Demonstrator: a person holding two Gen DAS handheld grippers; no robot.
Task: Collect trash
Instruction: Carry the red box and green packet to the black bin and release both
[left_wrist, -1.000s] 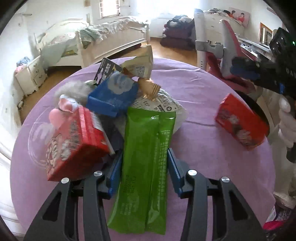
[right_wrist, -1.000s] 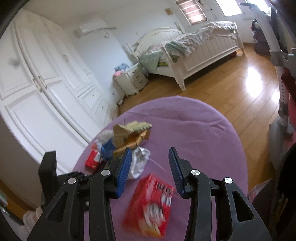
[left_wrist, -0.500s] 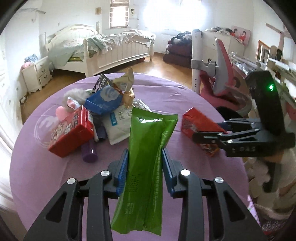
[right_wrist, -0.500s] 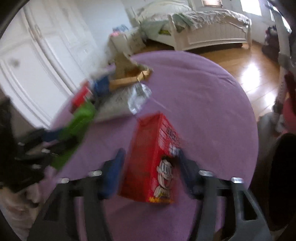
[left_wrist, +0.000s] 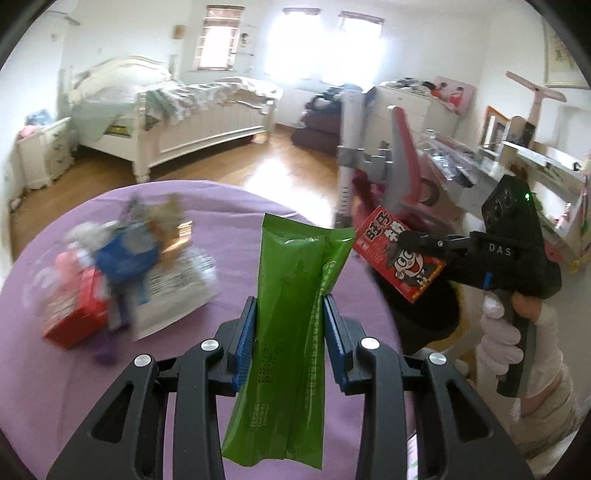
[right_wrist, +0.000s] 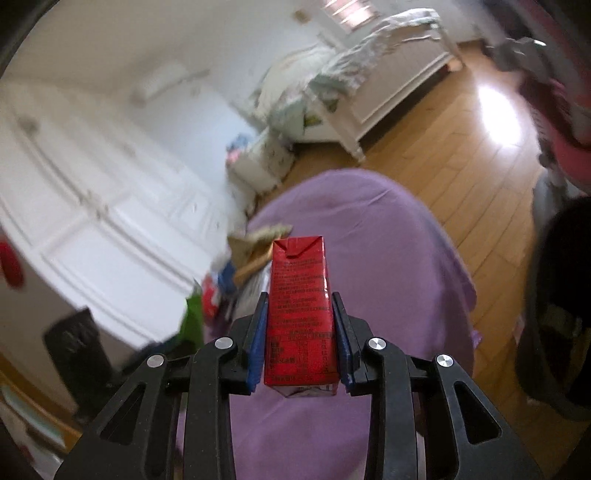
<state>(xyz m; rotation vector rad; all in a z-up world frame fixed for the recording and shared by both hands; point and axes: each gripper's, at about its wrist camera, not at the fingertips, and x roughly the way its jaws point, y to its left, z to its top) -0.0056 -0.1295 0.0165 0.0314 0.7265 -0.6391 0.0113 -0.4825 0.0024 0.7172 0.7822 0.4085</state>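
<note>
My left gripper (left_wrist: 290, 336) is shut on a long green foil packet (left_wrist: 291, 325) and holds it above the purple table (left_wrist: 229, 229). My right gripper (right_wrist: 300, 332) is shut on a red drink carton (right_wrist: 300, 310), lifted off the table; the carton also shows in the left wrist view (left_wrist: 399, 254), with the right gripper (left_wrist: 410, 242) to the right of the packet. A blurred pile of trash (left_wrist: 122, 266) lies on the table's left: a red box, a blue wrapper, white printed wrappers. The pile shows in the right wrist view (right_wrist: 240, 273) too.
A dark bin (right_wrist: 557, 310) stands on the wooden floor at the table's right edge. A pink and grey chair (left_wrist: 395, 166) is beyond the table. A white bed (left_wrist: 177, 110), a nightstand (left_wrist: 40, 151) and white wardrobes (right_wrist: 92, 206) line the room.
My right gripper closed on the red carton and lifted it off the table. My left gripper rose with the green packet, and the pile now sits farther away.
</note>
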